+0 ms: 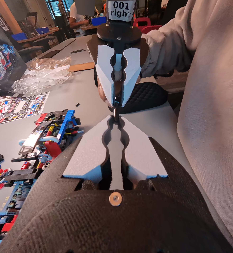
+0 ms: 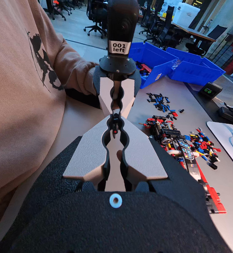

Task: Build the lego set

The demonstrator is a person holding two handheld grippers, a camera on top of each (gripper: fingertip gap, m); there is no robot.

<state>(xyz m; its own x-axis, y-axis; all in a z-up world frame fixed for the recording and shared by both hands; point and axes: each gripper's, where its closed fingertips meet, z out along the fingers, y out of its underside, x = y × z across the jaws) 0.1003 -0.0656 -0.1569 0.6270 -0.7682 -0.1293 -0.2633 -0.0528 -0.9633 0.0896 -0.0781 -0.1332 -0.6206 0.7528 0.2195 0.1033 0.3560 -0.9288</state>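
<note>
1. Both tongs meet tip to tip above the near edge of the grey table, in front of the person's beige sweatshirt.
2. Left tongs: jaws closed to a narrow slit, the tips pinching a small black piece. In the right wrist view these tongs point toward the camera.
3. Right tongs: jaws likewise nearly closed, holding a small dark part with a red dot between the wavy inner edges. In the left wrist view they appear from the front, gripping the other end of the black piece.
4. Whether the two pieces are already joined cannot be told.
5. Half-built car model: lies on the table to the left in the left wrist view, and to the right in the right wrist view, well apart from the tongs.
6. Left wrist view only: a sticker sheet, crumpled clear bags and the set's box.
7. Right wrist view only: blue bins, a scatter of blue and black pins and a pile of mixed small pieces beside the model.
</note>
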